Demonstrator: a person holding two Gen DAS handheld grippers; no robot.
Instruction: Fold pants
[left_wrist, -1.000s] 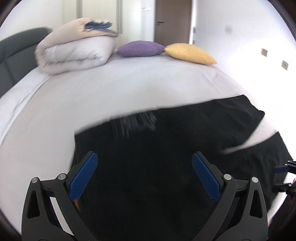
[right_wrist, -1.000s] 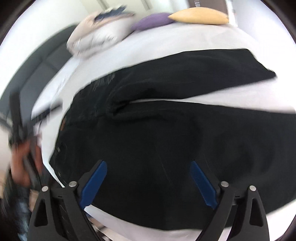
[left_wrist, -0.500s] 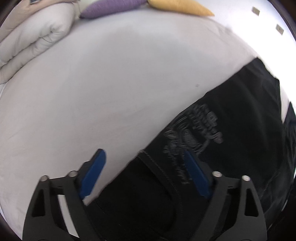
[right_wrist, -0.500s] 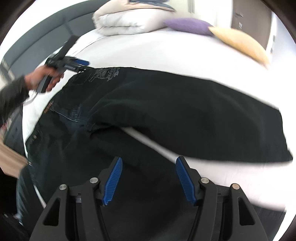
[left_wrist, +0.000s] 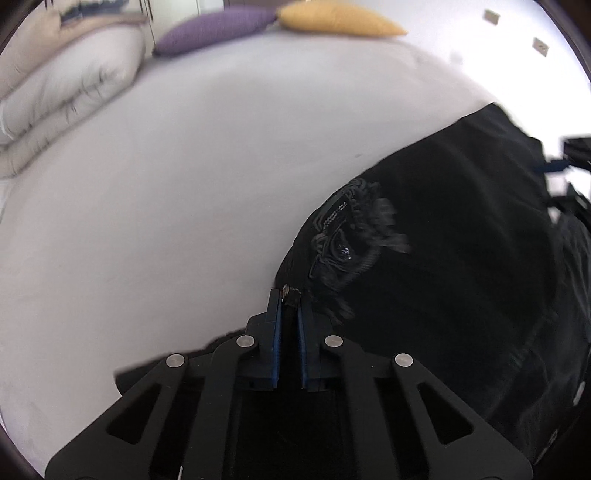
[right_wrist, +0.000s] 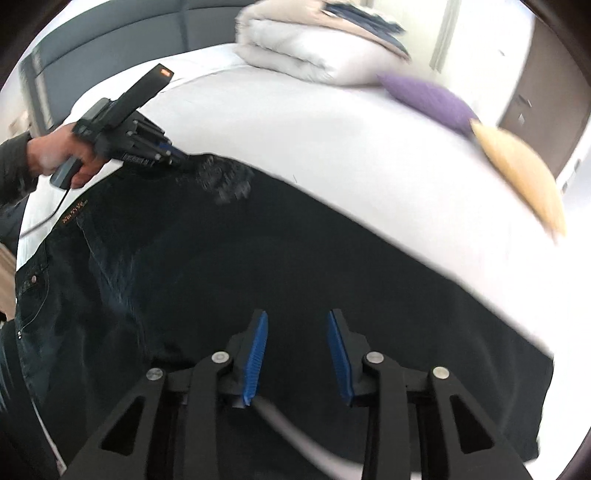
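White bedding covers the bed, with black jeans spread flat near its front edge, below the purple cushion. Left gripper is clenched on the waistband corner; right gripper hovers half-parted, grasping nothing. Denim looks heavy, limp and grippy, so pinching seams or hems seems safest
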